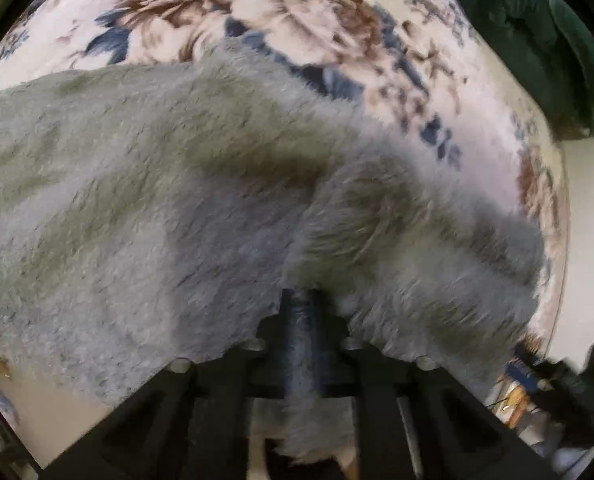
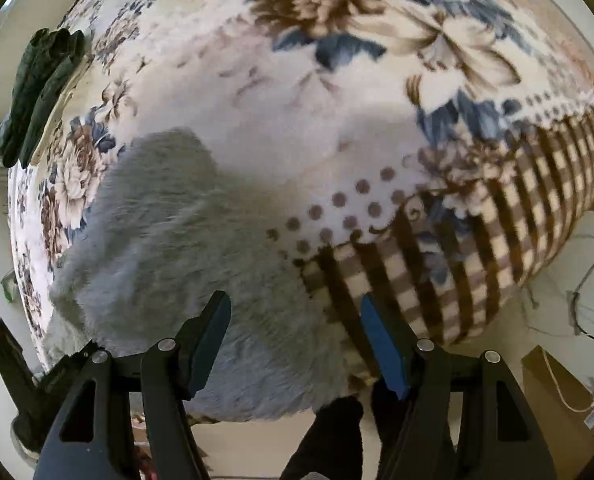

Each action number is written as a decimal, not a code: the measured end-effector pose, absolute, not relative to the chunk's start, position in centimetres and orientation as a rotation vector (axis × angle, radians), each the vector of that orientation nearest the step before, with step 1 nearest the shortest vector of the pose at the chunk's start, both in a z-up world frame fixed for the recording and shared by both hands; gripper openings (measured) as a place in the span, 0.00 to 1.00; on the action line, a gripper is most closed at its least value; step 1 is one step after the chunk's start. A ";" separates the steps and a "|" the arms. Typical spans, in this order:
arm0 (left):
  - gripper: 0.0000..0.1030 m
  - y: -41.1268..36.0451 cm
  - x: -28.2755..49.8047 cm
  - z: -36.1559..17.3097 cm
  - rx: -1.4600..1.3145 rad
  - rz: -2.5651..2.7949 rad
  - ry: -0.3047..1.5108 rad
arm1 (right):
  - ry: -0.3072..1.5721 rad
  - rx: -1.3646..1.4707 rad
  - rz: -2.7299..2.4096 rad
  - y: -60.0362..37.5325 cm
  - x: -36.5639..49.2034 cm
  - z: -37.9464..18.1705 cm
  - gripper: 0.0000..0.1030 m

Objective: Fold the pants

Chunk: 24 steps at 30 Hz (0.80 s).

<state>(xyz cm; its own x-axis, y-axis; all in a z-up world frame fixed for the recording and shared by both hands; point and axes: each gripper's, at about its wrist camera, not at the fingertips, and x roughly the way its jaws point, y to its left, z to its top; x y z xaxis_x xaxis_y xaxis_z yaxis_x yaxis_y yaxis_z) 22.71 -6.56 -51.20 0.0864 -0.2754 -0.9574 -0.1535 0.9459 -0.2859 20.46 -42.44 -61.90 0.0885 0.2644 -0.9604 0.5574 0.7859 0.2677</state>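
Our left claw pinches the soft, fluffy grey pants; right claw gapes empty; we judge hems grip best.

Floral blanket lies bare beyond grey pants; green bundle blocks far-left edge

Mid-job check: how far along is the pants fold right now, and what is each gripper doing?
Done: the fuzzy grey pants lie on the floral blanket, bunched, with no neat fold visible. In hand: the left gripper is shut on an edge of the grey fabric; the right gripper hangs open over the pants' edge, gripping nothing. Left: probably a right-hand grip, then the fold itself and the smoothing.
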 end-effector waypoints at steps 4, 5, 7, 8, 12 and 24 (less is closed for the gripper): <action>0.02 -6.5 23.3 -46.4 -0.354 -0.102 1.348 | 1.497 0.684 -0.210 -42.3 21.1 -63.3 0.68; 0.02 -6.3 23.5 -45.7 -0.345 -0.100 1.331 | 1.497 0.686 -0.203 -42.2 21.2 -63.4 0.68; 0.03 -5.7 24.0 -45.7 -0.312 -0.074 1.351 | 1.500 0.706 -0.192 -42.1 21.4 -63.5 0.68; 0.03 -5.4 24.1 -46.3 -0.308 -0.062 1.380 | 1.502 0.721 -0.186 -42.2 21.4 -63.6 0.68; 0.04 -3.4 24.6 -47.9 -0.493 -0.064 1.475 | 1.492 0.727 -0.154 -42.1 21.5 -62.9 0.68; 0.20 -9.3 28.8 -48.5 -0.390 -0.220 1.446 | 1.497 0.736 -0.150 -42.7 23.5 -62.9 0.68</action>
<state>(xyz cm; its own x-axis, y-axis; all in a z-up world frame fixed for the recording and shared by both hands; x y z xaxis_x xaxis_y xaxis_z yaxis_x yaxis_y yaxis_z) 28.81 -9.25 -48.48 0.1198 -0.3771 -0.9184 -0.0871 0.9175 -0.3881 23.46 -42.69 -62.93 0.1097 0.3448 -0.9323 0.5224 0.7779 0.3492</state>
